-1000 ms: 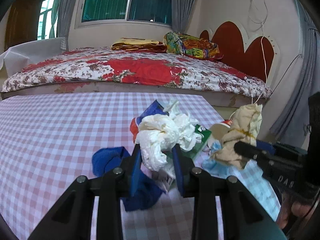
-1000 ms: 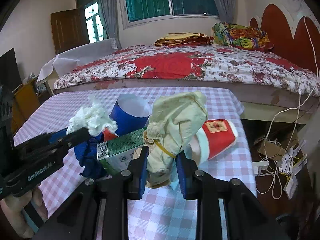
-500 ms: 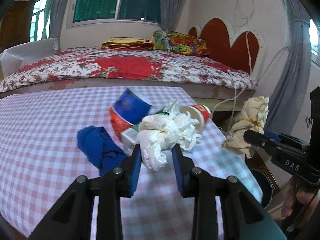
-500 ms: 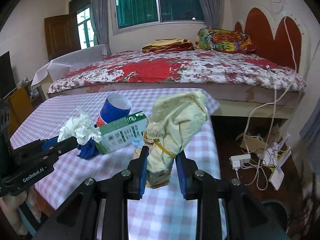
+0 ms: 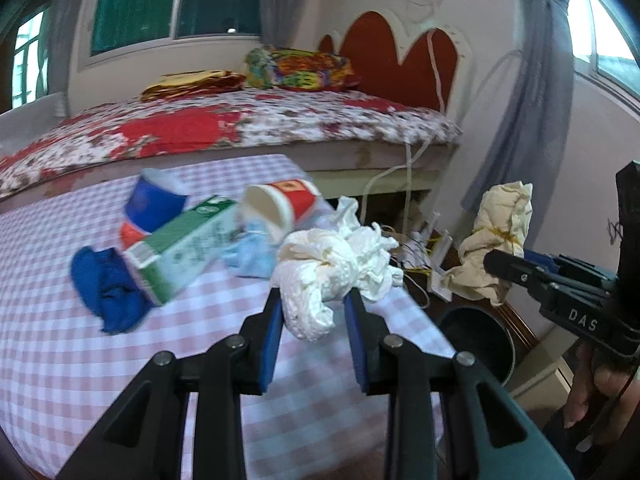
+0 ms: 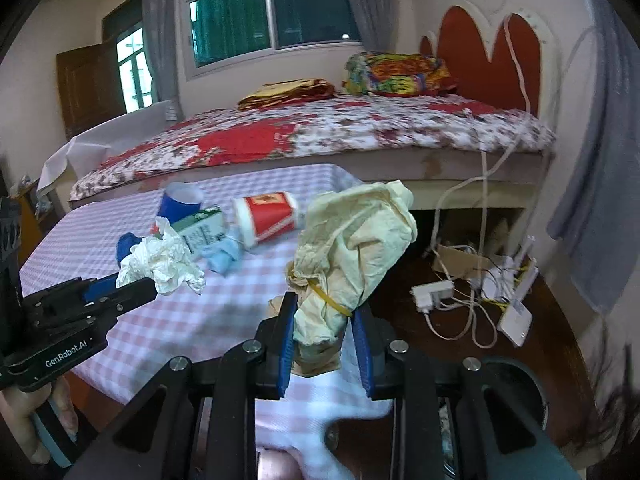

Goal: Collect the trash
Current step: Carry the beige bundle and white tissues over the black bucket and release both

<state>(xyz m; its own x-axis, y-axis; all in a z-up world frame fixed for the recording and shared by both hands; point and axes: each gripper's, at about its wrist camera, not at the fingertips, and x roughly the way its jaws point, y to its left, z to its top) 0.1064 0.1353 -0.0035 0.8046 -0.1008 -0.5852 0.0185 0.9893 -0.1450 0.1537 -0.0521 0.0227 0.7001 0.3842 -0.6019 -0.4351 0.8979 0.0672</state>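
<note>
My left gripper [image 5: 314, 300] is shut on a crumpled white tissue wad [image 5: 332, 268], held above the right edge of the checkered table [image 5: 120, 360]. It also shows in the right wrist view [image 6: 160, 256]. My right gripper [image 6: 324, 308] is shut on a yellowish bundle tied with a rubber band [image 6: 352, 252], held past the table edge; the bundle also shows in the left wrist view [image 5: 496, 240]. A dark round bin [image 5: 476, 340] stands on the floor below, beside the table. On the table lie a green carton [image 5: 180, 248], a red paper cup [image 5: 284, 204], a blue cup [image 5: 154, 204], a blue cloth [image 5: 106, 284] and a light blue scrap [image 5: 252, 256].
A bed with a floral cover [image 6: 320, 128] stands behind the table. Cables, a power strip and a white box [image 6: 472, 288] lie on the floor to the right. A grey curtain [image 6: 592, 200] hangs at the right. The bin rim [image 6: 520, 384] shows low right.
Both grippers have lifted their trash off the pile and moved right, away from the table's middle toward the bin. The carton and cups stay on the table.
</note>
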